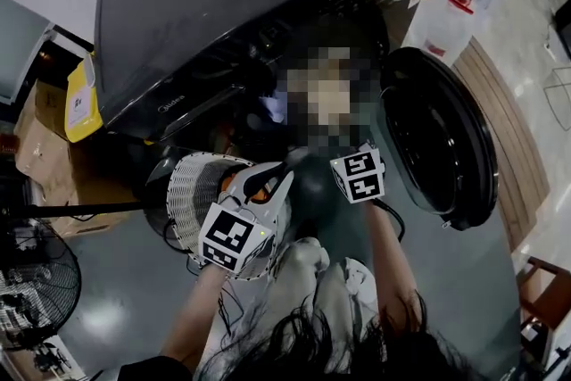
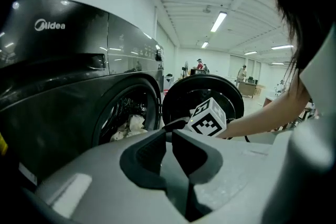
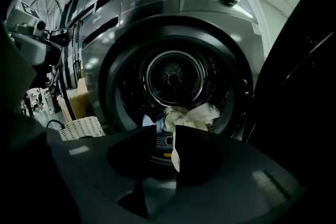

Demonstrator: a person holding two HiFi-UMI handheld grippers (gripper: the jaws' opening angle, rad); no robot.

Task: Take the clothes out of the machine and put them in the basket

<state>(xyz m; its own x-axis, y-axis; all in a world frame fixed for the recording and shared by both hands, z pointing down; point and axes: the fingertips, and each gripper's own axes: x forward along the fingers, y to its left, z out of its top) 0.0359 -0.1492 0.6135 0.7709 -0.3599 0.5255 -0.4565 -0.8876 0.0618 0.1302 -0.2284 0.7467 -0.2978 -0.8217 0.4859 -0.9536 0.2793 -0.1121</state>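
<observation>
A dark grey front-loading machine (image 1: 232,4) stands with its round door (image 1: 442,138) swung open to the right. Crumpled white and cream clothes (image 3: 189,115) and a blue piece (image 3: 149,122) lie at the drum's front lip; the clothes (image 2: 131,126) also show in the left gripper view. A white woven basket (image 1: 192,192) sits on the floor left of the opening. My left gripper (image 2: 169,136) is shut and empty, hanging above the basket's right side. My right gripper (image 3: 165,136) faces the drum, slightly open with nothing between the pads; its marker cube (image 1: 359,174) is near the opening.
A white jug with a red cap (image 1: 442,22) stands right of the machine. A yellow container (image 1: 80,98) and cardboard boxes (image 1: 45,147) are on the left, with a floor fan (image 1: 36,281) below them. A bicycle wheel (image 3: 50,8) is beyond the basket.
</observation>
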